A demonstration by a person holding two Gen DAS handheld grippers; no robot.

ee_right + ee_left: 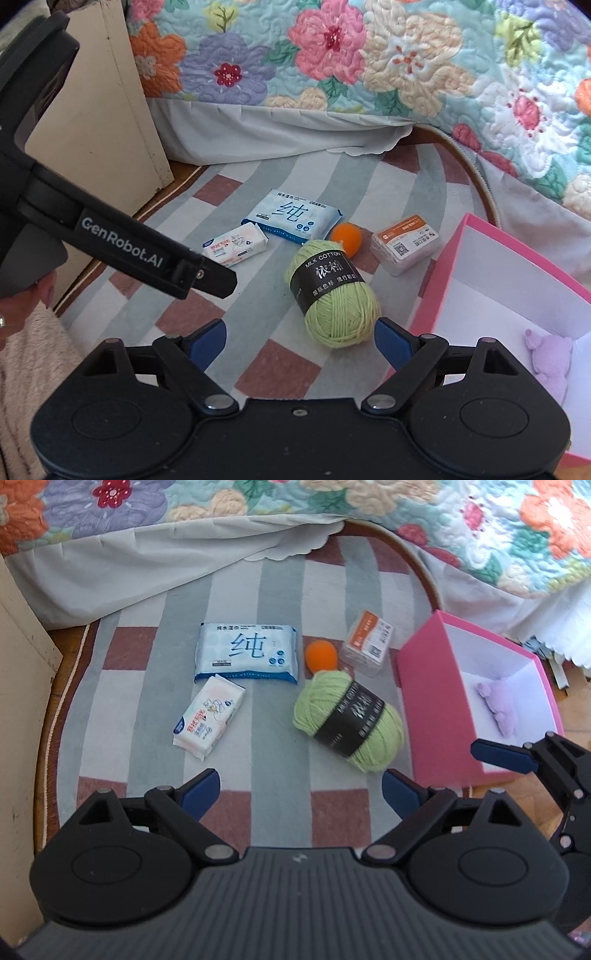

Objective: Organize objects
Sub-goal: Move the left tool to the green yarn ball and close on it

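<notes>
On a striped rug (273,738) lie a blue wet-wipes pack (246,652), a small white tissue pack (208,716), an orange ball (320,656), a clear box with an orange label (367,642) and a green yarn ball (349,722). A pink box (436,701) stands at the right with a purple plush toy (498,701) inside. My left gripper (301,794) is open and empty above the rug's near part. My right gripper (301,343) is open and empty, just short of the yarn (334,295), beside the pink box (439,280).
A bed with a floral quilt (332,55) and pale skirt borders the rug at the back. A cream cabinet (99,110) stands at the left. Wooden floor (576,716) shows right of the pink box. The left gripper's body (122,243) crosses the right wrist view.
</notes>
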